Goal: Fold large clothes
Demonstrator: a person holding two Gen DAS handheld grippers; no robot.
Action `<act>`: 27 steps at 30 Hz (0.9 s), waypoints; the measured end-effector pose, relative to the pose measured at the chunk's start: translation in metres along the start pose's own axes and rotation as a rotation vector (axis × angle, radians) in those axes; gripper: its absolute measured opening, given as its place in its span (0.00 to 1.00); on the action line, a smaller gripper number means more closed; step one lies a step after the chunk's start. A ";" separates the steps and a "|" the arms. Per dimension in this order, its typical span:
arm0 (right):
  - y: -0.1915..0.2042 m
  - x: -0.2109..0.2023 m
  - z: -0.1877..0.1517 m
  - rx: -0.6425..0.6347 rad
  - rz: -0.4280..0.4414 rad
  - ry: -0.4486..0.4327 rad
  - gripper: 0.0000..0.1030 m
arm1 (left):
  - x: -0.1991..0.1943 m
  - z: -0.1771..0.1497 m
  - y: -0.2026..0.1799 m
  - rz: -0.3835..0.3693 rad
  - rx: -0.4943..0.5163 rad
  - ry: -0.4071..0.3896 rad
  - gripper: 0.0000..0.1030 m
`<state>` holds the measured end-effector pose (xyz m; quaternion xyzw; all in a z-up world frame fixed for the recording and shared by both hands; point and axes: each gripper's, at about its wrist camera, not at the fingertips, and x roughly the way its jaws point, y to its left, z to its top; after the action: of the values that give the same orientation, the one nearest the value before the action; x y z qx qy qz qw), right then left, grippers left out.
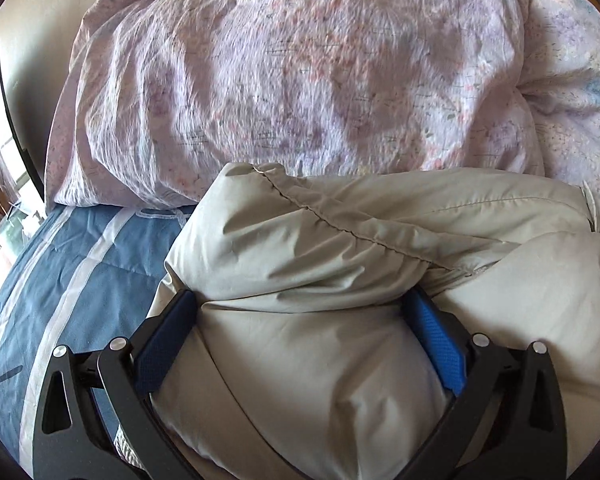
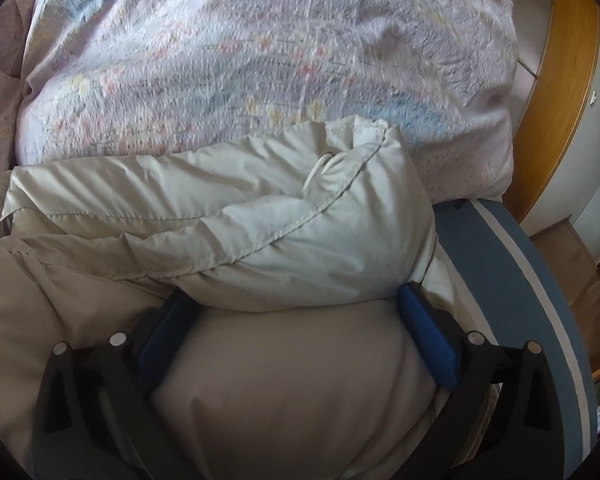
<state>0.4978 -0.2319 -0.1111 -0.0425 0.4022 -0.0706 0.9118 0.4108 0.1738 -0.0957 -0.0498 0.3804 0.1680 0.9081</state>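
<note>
Left wrist view first: the largest thing I see is a crumpled lilac floral duvet [image 1: 300,80], filling the frame from 10 o'clock to 2 o'clock. Under it, from 9 o'clock down to 7 o'clock, lies a blue bed cover with white stripes [image 1: 80,280]. The beige padded jacket [image 1: 340,240] rests on that cover, touching the duvet's lower edge and spreading from the centre out to 4 o'clock and down to 6 o'clock. A stitched seam runs across its top fold.

My left gripper [image 1: 300,300] points down into the jacket at 6 o'clock. Its jaws stand wide, and the puffy fabric bulges between them, touching both of the 2 blue pads [image 1: 436,340]. I cannot tell whether they squeeze it or merely flank it.

On the right wrist view, a wooden frame [image 2: 560,100] curves along the edge from 1 o'clock to 3 o'clock. A rolled fold of the jacket sits at the centre, draped over the fingertips of my right gripper [image 2: 296,296]. That gripper is spread to its widest and released, with jacket padding swelling up between its fingers [image 2: 428,332].
</note>
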 end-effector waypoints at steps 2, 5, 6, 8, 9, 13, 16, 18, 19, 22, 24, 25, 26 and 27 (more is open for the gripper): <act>0.001 -0.004 0.004 -0.011 -0.029 0.020 0.96 | 0.003 0.000 0.002 0.013 0.008 0.002 0.99; 0.012 -0.044 0.004 0.012 0.063 -0.012 0.86 | 0.003 0.000 0.001 0.025 0.015 0.004 0.99; 0.018 -0.062 0.003 0.013 0.105 -0.046 0.86 | 0.002 0.000 0.000 0.028 0.017 0.004 0.99; 0.031 -0.080 0.004 -0.009 0.175 -0.067 0.89 | -0.001 -0.001 -0.003 0.034 0.019 0.004 0.99; 0.042 -0.084 0.004 -0.036 0.194 -0.065 0.91 | -0.001 -0.001 -0.003 0.036 0.019 0.004 0.99; 0.071 -0.062 0.000 -0.112 0.089 -0.018 0.96 | -0.002 -0.001 -0.003 0.022 0.010 0.007 0.99; 0.060 -0.031 -0.002 -0.025 0.153 0.039 0.98 | -0.001 0.000 0.000 0.005 -0.004 0.011 0.99; 0.062 -0.026 -0.003 -0.021 0.136 0.017 0.98 | 0.000 0.001 0.002 -0.006 -0.015 0.013 0.99; 0.066 -0.024 -0.004 -0.031 0.112 -0.001 0.98 | 0.000 0.001 0.003 -0.010 -0.021 0.013 0.99; 0.066 -0.018 -0.002 -0.029 0.112 0.011 0.98 | 0.003 0.002 0.008 -0.027 -0.038 0.017 0.99; 0.060 -0.019 0.000 -0.019 0.151 0.039 0.98 | 0.002 0.002 0.012 -0.038 -0.041 0.024 0.99; 0.053 -0.019 0.002 -0.014 0.172 0.053 0.98 | 0.001 0.003 0.014 -0.047 -0.039 0.033 0.99; 0.041 -0.026 0.003 0.006 0.195 0.068 0.98 | -0.002 0.002 0.018 -0.065 -0.040 0.041 0.99; 0.023 -0.036 0.003 0.040 0.219 0.057 0.96 | -0.009 0.002 0.024 -0.089 -0.044 0.041 0.99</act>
<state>0.4780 -0.2029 -0.0860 0.0221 0.4287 0.0200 0.9030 0.3976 0.1945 -0.0873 -0.0901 0.3923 0.1345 0.9055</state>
